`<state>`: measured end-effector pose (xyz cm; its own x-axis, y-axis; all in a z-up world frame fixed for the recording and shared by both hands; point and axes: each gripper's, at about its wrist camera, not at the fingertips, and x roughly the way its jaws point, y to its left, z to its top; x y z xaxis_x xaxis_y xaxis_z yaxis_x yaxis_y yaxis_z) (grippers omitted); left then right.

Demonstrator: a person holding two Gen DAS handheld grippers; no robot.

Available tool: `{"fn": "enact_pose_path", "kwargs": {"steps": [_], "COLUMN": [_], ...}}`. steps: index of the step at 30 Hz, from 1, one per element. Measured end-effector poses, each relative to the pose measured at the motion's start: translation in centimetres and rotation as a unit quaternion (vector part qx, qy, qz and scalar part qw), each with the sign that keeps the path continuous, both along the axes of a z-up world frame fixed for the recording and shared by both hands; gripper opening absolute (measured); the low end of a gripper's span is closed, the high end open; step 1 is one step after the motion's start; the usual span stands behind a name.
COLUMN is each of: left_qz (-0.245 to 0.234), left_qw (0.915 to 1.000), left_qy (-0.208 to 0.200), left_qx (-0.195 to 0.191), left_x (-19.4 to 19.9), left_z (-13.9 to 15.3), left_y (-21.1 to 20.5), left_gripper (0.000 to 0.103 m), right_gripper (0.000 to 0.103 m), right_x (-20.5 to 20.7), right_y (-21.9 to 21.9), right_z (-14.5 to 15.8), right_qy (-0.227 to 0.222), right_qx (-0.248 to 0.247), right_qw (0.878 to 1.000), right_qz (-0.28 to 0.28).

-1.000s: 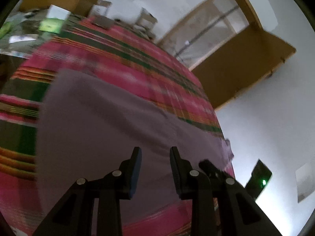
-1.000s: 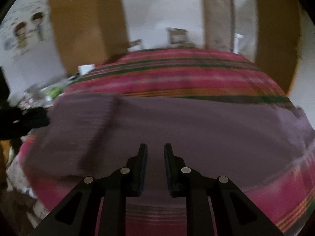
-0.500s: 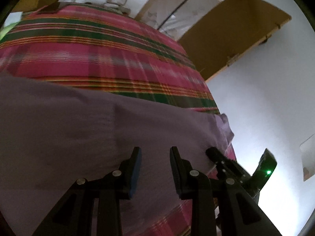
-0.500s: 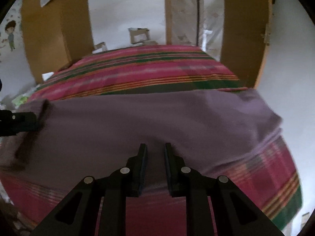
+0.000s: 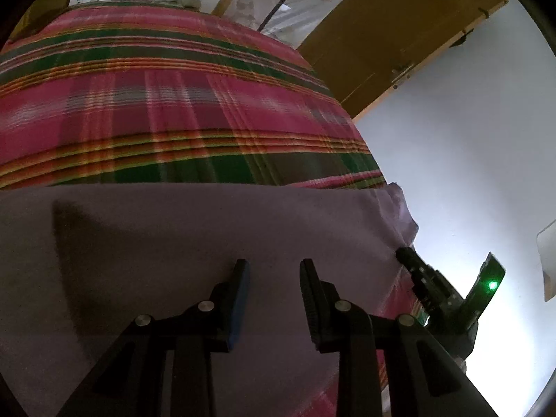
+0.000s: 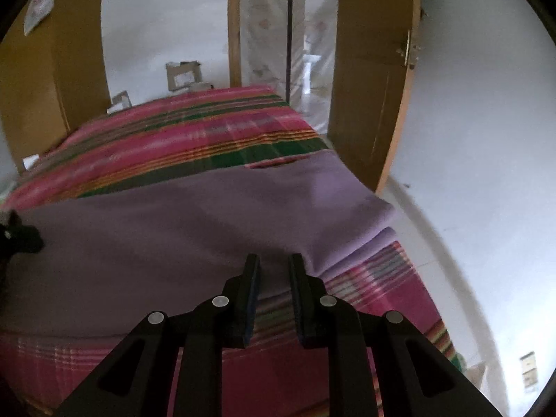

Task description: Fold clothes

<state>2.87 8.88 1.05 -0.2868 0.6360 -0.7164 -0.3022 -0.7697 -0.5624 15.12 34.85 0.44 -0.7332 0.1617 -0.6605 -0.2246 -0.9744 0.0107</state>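
Note:
A purple garment [image 5: 173,243] lies spread flat across a bed; its right end [image 6: 347,208] shows stacked layers at the bed's corner. My left gripper [image 5: 272,264] hovers over the garment's near part, open, with only cloth seen through the gap. My right gripper [image 6: 274,259] hangs above the garment's near edge close to the right end, jaws a narrow gap apart with nothing between them. The left wrist view shows the right gripper [image 5: 405,255] at the garment's right edge. The left gripper's dark tip [image 6: 14,236] shows at the left border of the right wrist view.
The bed carries a pink, green and orange plaid cover [image 6: 191,139] that reaches to the far wall. An open wooden door [image 6: 368,87] stands past the bed's right corner. Cardboard boxes [image 6: 182,76] sit beyond the far end. White floor [image 6: 469,208] lies to the right.
Both grippers have swept to the right along the bed. The garment's right end and the door came into view. Neither gripper's jaw gap has changed.

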Motion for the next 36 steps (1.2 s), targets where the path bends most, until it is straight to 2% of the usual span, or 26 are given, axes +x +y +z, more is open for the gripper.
{"fn": "enact_pose_path", "kwargs": {"steps": [3, 4, 5, 7, 13, 16, 19, 24, 25, 26, 27, 29, 34, 36], "left_qz": [-0.001, -0.002, -0.003, -0.004, 0.000, 0.000, 0.003, 0.005, 0.007, 0.008, 0.008, 0.008, 0.009, 0.009], "left_qw": [1.0000, 1.0000, 1.0000, 0.9999, 0.9999, 0.9998, 0.9997, 0.9997, 0.9997, 0.9996, 0.9996, 0.9997, 0.9997, 0.9997], "left_qy": [-0.001, 0.000, -0.001, -0.004, -0.005, -0.006, -0.009, -0.005, -0.006, -0.007, -0.008, -0.006, -0.004, -0.003], "left_qx": [0.004, 0.004, 0.006, 0.011, 0.014, 0.018, 0.022, 0.022, 0.024, 0.025, 0.025, 0.024, 0.023, 0.022], "left_x": [-0.5, -0.6, -0.8, -1.1, -1.5, -1.7, -2.0, -2.1, -2.2, -2.2, -2.2, -2.3, -2.4, -2.3], "left_z": [-0.2, -0.1, -0.2, -0.4, -0.4, -0.4, -0.5, -0.6, -0.6, -0.6, -0.6, -0.6, -0.6, -0.6], "left_y": [0.5, 0.7, 0.9, 1.4, 1.9, 2.0, 2.2, 2.7, 2.7, 2.7, 2.7, 2.9, 2.9, 2.9], "left_gripper": [0.030, 0.030, 0.030, 0.030, 0.032, 0.032, 0.032, 0.032, 0.032, 0.032, 0.032, 0.032, 0.032, 0.032], "right_gripper": [0.018, 0.021, 0.029, 0.035, 0.037, 0.037, 0.037, 0.037, 0.034, 0.013, 0.006, 0.006, 0.005, 0.005], "right_x": [-0.4, -0.6, -0.8, -1.5, -4.3, -5.8, -7.6, -10.1, -10.2, -10.3, -10.3, -10.4, -9.9, -10.2], "right_y": [1.9, 2.7, 3.3, 4.7, 7.7, 7.8, 7.8, 8.2, 8.2, 8.2, 8.2, 8.2, 8.7, 8.6], "right_z": [0.5, 0.8, 1.0, 1.4, 2.6, 3.3, 3.3, 2.4, 2.2, 2.0, 1.8, 1.4, 1.9, 1.6], "right_qy": [0.011, 0.012, 0.013, 0.016, 0.006, 0.001, -0.013, -0.040, -0.043, -0.046, -0.049, -0.054, -0.033, -0.042], "right_qx": [-0.005, 0.002, 0.003, -0.010, -0.032, -0.024, -0.027, -0.060, -0.059, -0.058, -0.056, -0.054, -0.042, -0.035], "right_qw": [1.000, 0.999, 0.999, 0.999, 0.999, 1.000, 0.999, 0.995, 0.995, 0.995, 0.995, 0.995, 0.998, 0.998], "right_qz": [-0.020, -0.034, -0.042, -0.040, -0.016, 0.004, 0.039, 0.062, 0.062, 0.062, 0.062, 0.063, 0.029, 0.028]}}
